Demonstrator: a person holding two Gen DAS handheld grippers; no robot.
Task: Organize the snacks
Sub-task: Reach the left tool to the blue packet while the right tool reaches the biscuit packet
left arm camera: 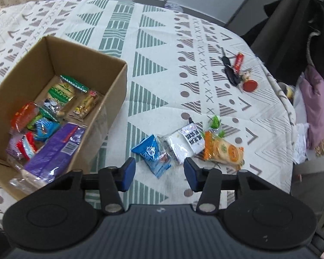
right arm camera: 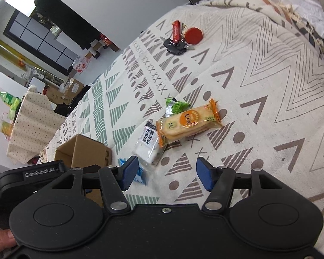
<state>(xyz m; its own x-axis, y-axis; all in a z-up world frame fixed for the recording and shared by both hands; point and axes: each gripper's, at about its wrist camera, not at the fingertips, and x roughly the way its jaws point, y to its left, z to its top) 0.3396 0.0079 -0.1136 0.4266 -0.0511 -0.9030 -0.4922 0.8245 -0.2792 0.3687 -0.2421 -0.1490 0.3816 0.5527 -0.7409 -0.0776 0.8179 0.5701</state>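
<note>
1. A counter (left arm camera: pixel 162 32) covered by a cream cloth with green and grey triangle patterns stands in a room with grey-white walls and a dark-framed window.
2. An open brown cardboard box (left arm camera: pixel 110 79) near the counter's left edge holds mixed snack packets, among them a purple wrapped pack (left arm camera: pixel 54 151).
3. Near the front edge lie a blue foil packet (left arm camera: pixel 154 153), a white clear-wrapped snack (left arm camera: pixel 183 144), an orange rice-cracker pack (right arm camera: pixel 188 123) and a small green candy (right arm camera: pixel 177 106), touching or overlapping.
4. Black keys with red tags (right arm camera: pixel 181 40) lie towards the far right corner.
5. The left claw (left arm camera: pixel 158 171) hovers wide apart and empty over the blue packet; the right claw (right arm camera: pixel 167 173) is likewise spread, holding nothing.
6. A fingertip (right arm camera: pixel 2 240) shows at the right view's lower left; the print on the packets is unreadable.
</note>
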